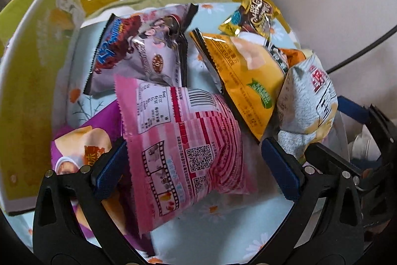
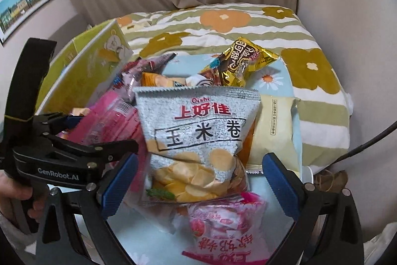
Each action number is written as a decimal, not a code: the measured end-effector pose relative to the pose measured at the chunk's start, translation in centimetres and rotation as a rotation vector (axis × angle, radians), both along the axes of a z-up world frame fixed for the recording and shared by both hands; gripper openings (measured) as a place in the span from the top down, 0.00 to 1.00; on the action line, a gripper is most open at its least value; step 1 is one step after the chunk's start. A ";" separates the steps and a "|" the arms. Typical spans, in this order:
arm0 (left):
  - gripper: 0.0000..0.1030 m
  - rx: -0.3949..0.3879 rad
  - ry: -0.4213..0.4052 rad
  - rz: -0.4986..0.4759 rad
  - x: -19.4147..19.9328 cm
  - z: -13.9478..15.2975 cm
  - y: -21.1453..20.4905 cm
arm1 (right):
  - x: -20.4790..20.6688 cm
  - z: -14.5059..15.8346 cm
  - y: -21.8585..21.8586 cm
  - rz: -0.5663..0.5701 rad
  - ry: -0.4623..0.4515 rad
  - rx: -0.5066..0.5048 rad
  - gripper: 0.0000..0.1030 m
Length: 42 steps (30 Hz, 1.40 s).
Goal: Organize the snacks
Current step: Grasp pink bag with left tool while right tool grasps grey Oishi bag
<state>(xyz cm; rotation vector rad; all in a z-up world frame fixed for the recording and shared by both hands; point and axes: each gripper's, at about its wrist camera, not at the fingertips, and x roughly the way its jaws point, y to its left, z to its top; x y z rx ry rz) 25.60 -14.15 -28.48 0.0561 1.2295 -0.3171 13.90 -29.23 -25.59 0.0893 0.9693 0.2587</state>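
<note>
One cream packet (image 2: 273, 131) seen by R cam only.

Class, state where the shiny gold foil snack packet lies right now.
In both views the shiny gold foil snack packet lies at the far right of the pile, beyond the grey corn-roll bag, near the flowered quilt.

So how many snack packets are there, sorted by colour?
Pink packets: 2
Purple packet: 1
Lilac packet: 1
Yellow packet: 1
Gold packet: 1
Grey packet: 1
Cream packet: 1
Total: 8 clearly visible; others may lie hidden underneath.
</note>
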 end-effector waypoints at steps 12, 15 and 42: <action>0.22 0.033 0.018 -0.041 0.2 -0.9 -0.2 | 0.3 -0.7 0.4 0.016 0.005 0.008 0.04; 0.25 0.026 0.032 -0.033 0.1 -1.3 -0.1 | 0.3 -0.8 0.7 0.023 0.007 0.008 0.05; 0.38 0.028 0.022 0.036 -2.6 0.5 1.3 | 0.5 -1.2 1.1 -0.027 0.040 0.060 0.38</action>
